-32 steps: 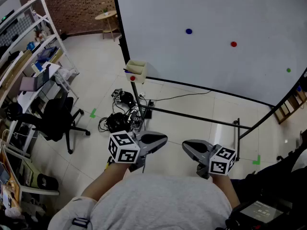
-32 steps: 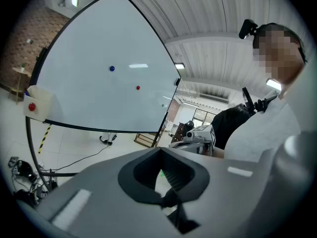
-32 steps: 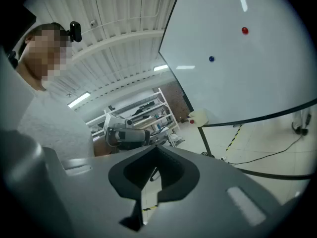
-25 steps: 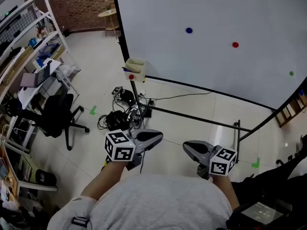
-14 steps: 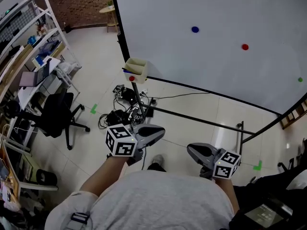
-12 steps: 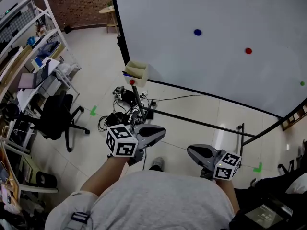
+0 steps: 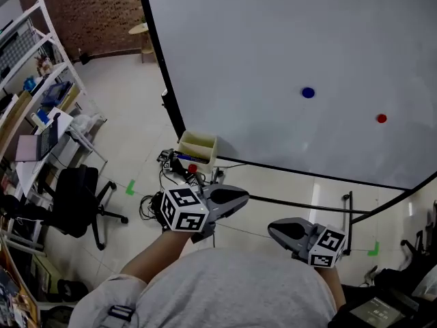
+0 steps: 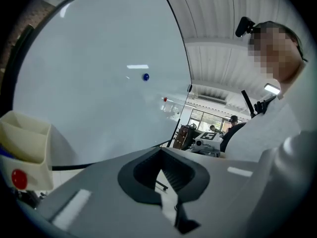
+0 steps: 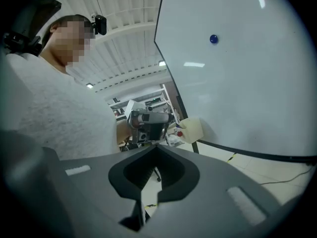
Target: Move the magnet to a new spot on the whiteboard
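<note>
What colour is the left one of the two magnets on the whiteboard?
Blue. The magnet shows best in the head view.

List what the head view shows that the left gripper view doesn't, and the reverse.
Only the head view: the office chair, the shelves and the green tape mark on the floor.
Only the left gripper view: the ceiling and the head camera that the person wears.
Both: the whiteboard, the blue magnet, the red magnet, the cream box at the board's lower corner, and the left claw, shut with nothing in it.
</note>
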Motion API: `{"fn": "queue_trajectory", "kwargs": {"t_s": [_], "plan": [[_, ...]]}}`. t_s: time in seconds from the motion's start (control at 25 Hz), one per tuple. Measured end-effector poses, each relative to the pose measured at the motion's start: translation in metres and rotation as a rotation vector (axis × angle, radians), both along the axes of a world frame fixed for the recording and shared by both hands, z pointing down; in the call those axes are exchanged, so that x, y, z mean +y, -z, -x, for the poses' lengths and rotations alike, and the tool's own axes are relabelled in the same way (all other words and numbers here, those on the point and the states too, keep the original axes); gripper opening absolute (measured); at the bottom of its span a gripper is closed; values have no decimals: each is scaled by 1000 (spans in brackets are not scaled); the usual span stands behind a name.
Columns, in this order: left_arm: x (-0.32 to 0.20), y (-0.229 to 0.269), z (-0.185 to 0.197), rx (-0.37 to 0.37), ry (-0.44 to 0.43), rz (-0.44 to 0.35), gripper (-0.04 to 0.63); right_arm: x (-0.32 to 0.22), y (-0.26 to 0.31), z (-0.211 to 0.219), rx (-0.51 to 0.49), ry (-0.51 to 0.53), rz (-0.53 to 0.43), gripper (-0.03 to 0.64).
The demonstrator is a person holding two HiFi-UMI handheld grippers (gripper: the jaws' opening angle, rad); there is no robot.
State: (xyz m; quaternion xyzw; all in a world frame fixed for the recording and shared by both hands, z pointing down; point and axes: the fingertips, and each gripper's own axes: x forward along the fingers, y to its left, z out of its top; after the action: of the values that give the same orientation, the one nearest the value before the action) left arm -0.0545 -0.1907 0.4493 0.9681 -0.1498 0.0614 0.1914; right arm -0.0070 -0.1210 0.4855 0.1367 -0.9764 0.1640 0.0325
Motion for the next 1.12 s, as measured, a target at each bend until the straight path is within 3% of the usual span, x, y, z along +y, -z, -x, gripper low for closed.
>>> {"fn": "queue_trajectory", "kwargs": {"t_s": [0.2, 0.36, 0.52, 0.76, 0.96, 1.12], "plan": [[-33, 3, -5, 15, -46, -11, -17, -32, -4, 2, 25, -27, 6, 3], [-48, 0, -12, 16, -53, 0, -17, -43, 15, -5, -68, -7, 7, 3], [-54, 11, -26, 34, -42, -10, -17, -53, 26, -20, -20, 16, -56, 11], [-57, 21, -30, 53, -30, -31, -17, -76, 66, -39, 69, -45, -276, 76], [-54, 24, -36, 61, -31, -34, -17, -115, 117, -62, 197, -175, -543, 144], [-48, 26, -41, 61, -30, -23, -17, -145, 159, -64, 345, -306, -699, 175]]}}
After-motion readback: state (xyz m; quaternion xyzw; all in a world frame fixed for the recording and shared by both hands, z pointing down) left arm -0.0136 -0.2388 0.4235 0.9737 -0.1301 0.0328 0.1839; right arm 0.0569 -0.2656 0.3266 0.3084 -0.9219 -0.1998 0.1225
